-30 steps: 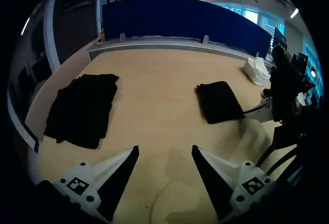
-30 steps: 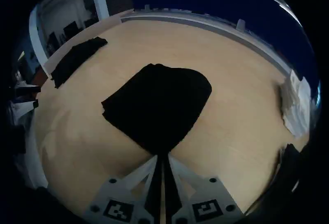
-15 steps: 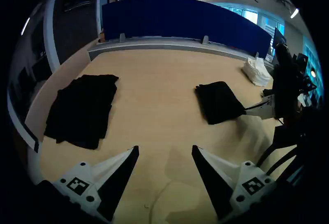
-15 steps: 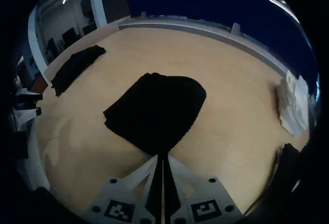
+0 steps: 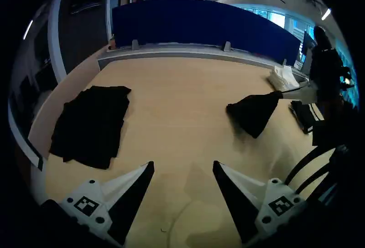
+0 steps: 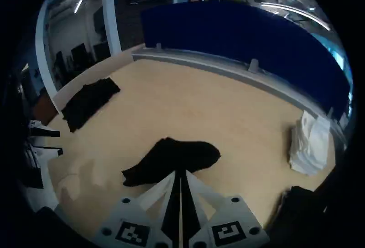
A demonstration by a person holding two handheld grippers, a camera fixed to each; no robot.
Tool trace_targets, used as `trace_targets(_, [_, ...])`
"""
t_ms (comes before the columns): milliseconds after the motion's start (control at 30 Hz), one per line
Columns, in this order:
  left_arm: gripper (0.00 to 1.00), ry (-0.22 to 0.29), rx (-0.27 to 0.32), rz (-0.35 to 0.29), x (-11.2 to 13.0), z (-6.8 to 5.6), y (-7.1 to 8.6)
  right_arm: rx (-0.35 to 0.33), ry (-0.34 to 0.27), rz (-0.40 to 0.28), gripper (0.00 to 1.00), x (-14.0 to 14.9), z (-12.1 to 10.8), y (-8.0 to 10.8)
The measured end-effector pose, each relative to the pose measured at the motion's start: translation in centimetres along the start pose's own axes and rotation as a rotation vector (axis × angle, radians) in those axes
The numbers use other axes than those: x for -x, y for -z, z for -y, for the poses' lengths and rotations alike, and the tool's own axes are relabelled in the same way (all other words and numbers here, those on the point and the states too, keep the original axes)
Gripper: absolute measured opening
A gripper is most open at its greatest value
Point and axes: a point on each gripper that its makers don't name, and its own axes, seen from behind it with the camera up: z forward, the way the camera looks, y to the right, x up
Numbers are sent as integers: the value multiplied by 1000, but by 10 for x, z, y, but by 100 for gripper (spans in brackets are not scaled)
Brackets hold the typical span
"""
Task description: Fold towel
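Because your right gripper [image 6: 181, 175] has its fingers pinched together on one edge of the black towel [image 6: 173, 157], the cloth hangs from that single point and bunches into a drooping wedge above the right side of the table [image 5: 182, 88]; I cannot tell whether its lowest corner touches the wood. Held this way the towel can drop open under its own weight, which I judge is the point of raising it before any fold. Your left gripper [image 5: 182, 163] hovers low over bare tabletop with its fingers spread apart and nothing between them, well apart from the towel, so it is free to take a second corner. Keep clear of the pile of black cloth [image 5: 89, 127] on the left and the stack of white towels [image 6: 310, 145] by the far right edge
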Motion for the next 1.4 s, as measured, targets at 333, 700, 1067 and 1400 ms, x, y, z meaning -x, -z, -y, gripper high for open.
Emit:
trace_targets(333, [96,-8,10,-19,-12,-3,1,27,13,-116,1,-70,-19,45])
trace_targets(700, [96,-17,23,-24,-16,-11,0,76,-1,-149,1,-82,-50,73])
trace_targets(1067, [96,-21,30,-27,-17,-17,5,112,-32,-160,1,-81,-80,91])
trace_targets(1400, [96,-24,33,-26,-17,-19,2,178,-59,-166,1,-79,-129,113])
